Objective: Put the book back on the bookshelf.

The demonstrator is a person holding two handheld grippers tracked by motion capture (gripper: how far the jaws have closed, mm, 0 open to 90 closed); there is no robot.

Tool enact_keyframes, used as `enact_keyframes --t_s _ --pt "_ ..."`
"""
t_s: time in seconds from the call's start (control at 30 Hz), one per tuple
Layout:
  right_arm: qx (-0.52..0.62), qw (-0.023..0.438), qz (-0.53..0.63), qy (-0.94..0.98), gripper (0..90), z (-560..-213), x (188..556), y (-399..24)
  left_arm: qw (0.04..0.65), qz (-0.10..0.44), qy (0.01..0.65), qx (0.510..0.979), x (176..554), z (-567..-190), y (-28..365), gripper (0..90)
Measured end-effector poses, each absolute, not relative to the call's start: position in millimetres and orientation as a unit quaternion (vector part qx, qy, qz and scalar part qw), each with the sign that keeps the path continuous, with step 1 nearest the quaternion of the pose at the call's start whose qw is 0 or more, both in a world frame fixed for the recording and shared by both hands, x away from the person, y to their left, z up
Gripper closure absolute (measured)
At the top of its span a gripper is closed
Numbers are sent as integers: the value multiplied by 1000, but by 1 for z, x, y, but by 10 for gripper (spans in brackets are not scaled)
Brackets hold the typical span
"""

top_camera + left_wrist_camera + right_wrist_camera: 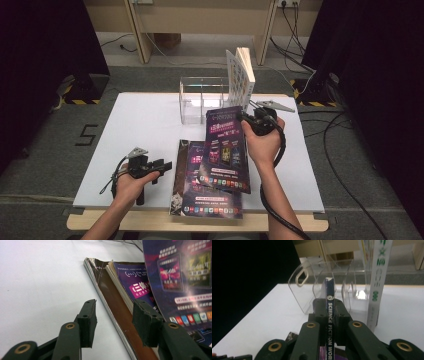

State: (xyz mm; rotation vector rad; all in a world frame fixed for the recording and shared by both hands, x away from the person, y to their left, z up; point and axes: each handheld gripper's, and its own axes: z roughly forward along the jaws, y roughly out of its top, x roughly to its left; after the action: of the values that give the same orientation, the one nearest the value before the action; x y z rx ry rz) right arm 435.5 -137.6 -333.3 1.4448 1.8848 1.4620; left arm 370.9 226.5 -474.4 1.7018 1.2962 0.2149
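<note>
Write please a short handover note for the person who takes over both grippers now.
Right gripper: shut on the spine of a thin purple magazine, lifted off the white table.
Left gripper: open, holding nothing, at the edge of the remaining magazine stack.
Clear acrylic file holder: at the back, one white book already upright at its right end.
Left: probably slot the held magazine into the holder, then the stack.

two grippers: the left gripper [162, 165] just beside the flat pile, the right gripper [248, 119] clamping one lifted magazine [226, 150]. two more magazines [192, 192] lie stacked under it. one clear acrylic rack [201, 100] stands beyond the right gripper, with one white book [241, 80] upright in it.
</note>
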Motion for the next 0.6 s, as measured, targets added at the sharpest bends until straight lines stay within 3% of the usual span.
enact_keyframes --t_s 0.6 --pt "481 227 558 637 846 -290 442 -125 476 89 528 698 371 -474 229 535"
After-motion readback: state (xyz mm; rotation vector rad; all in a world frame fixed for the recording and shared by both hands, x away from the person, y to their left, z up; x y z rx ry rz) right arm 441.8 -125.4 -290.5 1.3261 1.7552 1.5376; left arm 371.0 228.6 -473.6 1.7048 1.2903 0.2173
